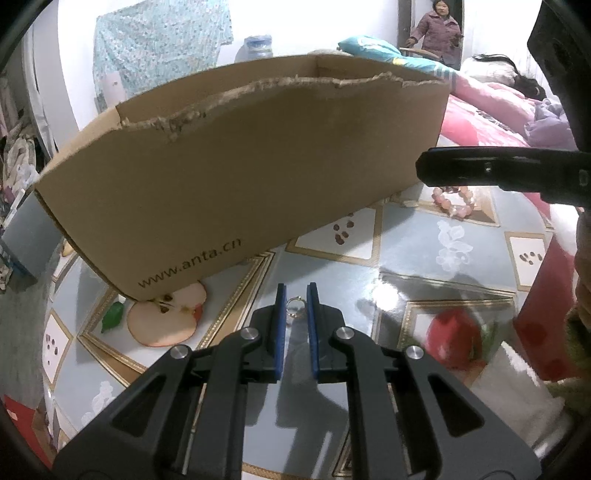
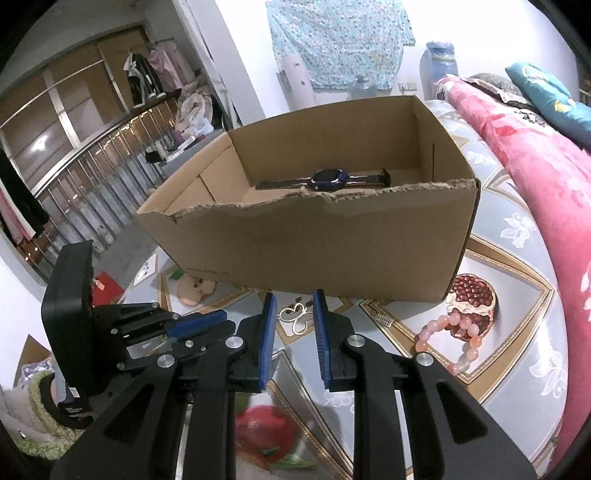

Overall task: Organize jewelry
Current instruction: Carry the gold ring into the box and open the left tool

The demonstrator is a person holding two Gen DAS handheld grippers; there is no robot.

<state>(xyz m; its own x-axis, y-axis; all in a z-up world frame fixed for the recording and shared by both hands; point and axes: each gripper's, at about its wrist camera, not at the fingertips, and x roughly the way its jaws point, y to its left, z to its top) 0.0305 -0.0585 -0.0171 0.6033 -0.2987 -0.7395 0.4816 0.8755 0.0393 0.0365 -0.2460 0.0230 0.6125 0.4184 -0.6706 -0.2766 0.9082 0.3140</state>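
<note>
Ring (image 1: 295,307) between left claw (image 1: 296,295) pads, seemingly gripped; right claw (image 2: 294,304) empty, ajar.

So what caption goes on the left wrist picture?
Left claw closing around small gold ring before torn brown cardboard box.

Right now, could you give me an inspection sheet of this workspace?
Surface: glossy fruit-print tablecloth, with glare patches.
Job's things: cardboard box with a torn rim, holding a watch; ring, butterfly ornament and pink bead bracelet outside it, on the cloth.
Clutter: nothing seen.
Grippers: left tongs closed around the ring, apparently gripping it; right tongs open, the ornament lying between their tips.
Cables: nothing seen.
Surroundings: bed with a pink quilt, railing, person in a doorway.
</note>
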